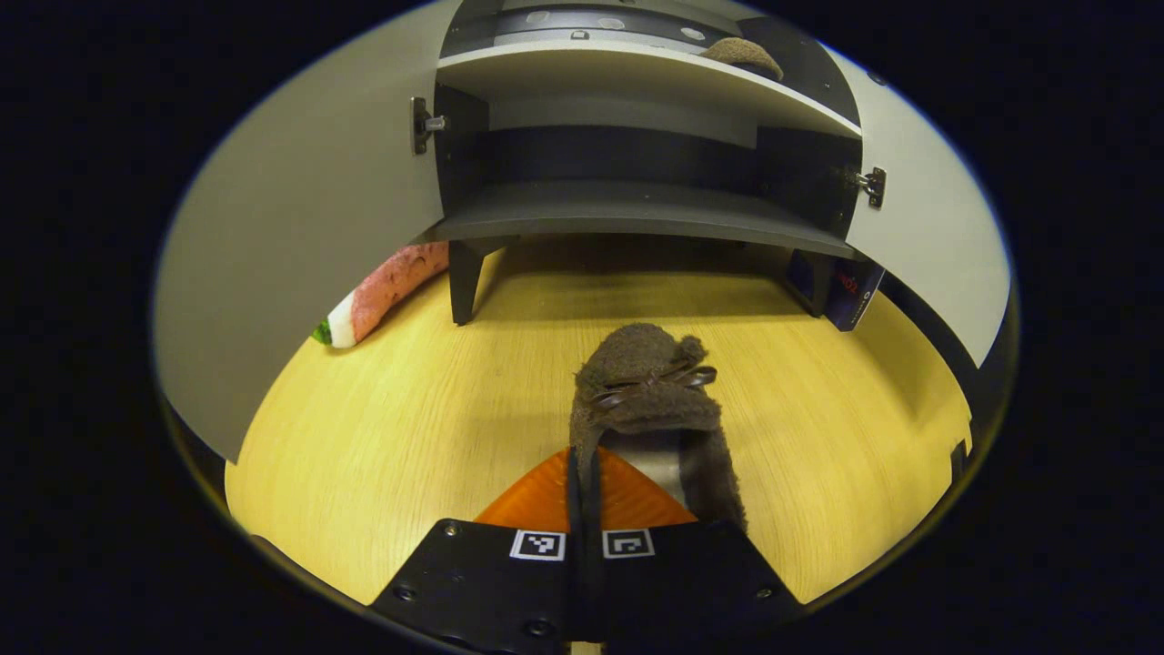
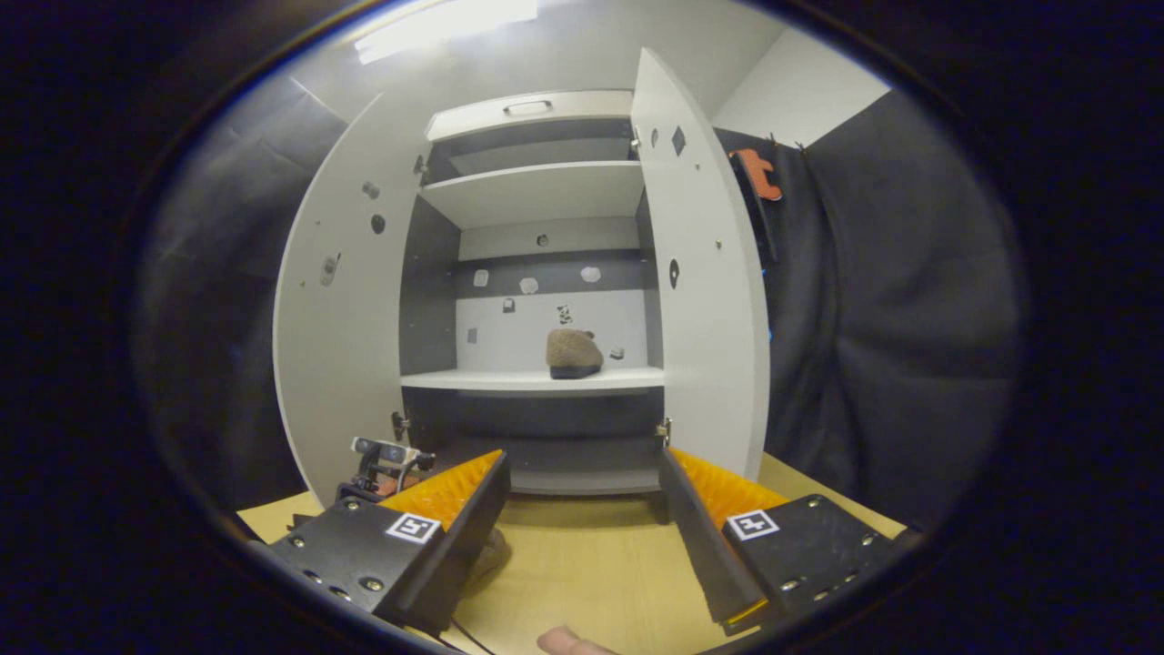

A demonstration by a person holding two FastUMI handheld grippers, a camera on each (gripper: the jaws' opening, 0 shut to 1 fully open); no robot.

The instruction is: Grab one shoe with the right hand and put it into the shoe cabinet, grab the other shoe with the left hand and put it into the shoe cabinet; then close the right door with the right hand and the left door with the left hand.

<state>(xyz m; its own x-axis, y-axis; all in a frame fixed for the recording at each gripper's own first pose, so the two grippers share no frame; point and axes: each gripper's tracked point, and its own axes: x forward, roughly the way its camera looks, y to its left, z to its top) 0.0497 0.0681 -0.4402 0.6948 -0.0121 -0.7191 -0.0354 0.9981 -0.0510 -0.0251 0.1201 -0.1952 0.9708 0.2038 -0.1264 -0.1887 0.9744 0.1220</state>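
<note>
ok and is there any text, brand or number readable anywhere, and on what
dark blue box beside the cabinet leg: red print, too blurred to read.
square markers on the left gripper: black-and-white patterns, no words.
Nothing else legible.

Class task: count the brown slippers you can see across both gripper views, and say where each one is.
2. One slipper sits on the cabinet's white shelf. The other slipper lies on the wooden table, its edge pinched between the left gripper's fingers. None other visible.
</note>
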